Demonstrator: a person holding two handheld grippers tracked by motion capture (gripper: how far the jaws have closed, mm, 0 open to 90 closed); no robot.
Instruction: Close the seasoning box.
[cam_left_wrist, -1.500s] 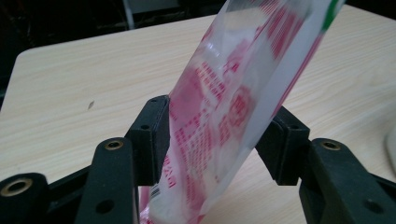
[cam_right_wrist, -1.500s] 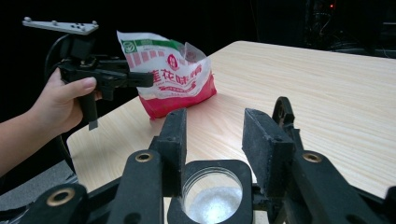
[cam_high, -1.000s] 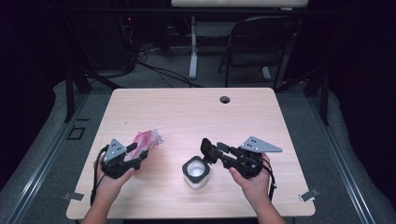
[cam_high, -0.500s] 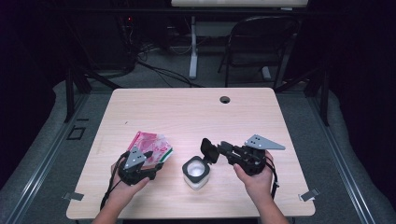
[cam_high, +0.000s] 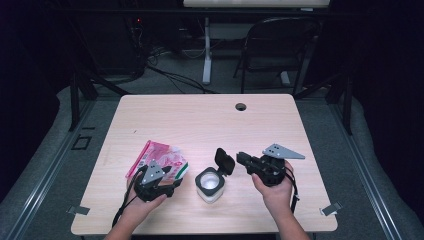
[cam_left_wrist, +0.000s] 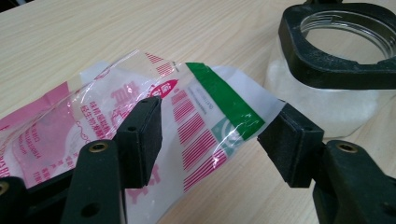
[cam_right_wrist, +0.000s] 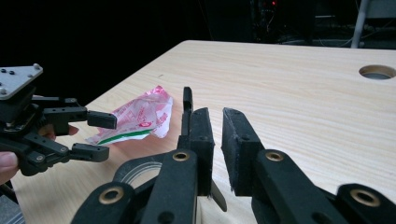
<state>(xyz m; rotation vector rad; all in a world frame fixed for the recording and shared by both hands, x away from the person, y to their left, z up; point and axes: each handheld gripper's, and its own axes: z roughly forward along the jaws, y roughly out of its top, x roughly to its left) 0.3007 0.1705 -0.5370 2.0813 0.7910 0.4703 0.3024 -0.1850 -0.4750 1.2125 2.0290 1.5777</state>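
Note:
A pink and white plastic bag (cam_high: 161, 159) with a green stripe (cam_left_wrist: 219, 93) lies flat on the wooden table (cam_high: 200, 120). My left gripper (cam_high: 169, 176) (cam_left_wrist: 215, 140) sits at the bag's near end, its jaws open astride the bag's corner after widening a little. A white jar (cam_high: 209, 184) (cam_left_wrist: 327, 100) with a black neck ring stands to its right, its black lid (cam_high: 225, 161) (cam_right_wrist: 187, 105) flipped upright. My right gripper (cam_high: 240, 158) (cam_right_wrist: 217, 121) points at the lid. Its jaws have just been closing to a narrow gap with nothing between the pads.
A round cable hole (cam_high: 241, 106) (cam_right_wrist: 376, 71) is in the table's far edge. Behind the table are a folding chair (cam_high: 280, 45) and cables on the floor. The left gripper (cam_right_wrist: 100, 136) shows far left in the right gripper view.
My left gripper has moved right to the bag's near end, closer to the jar. The right gripper's jaws have narrowed beside the lid while that hand stayed in place.

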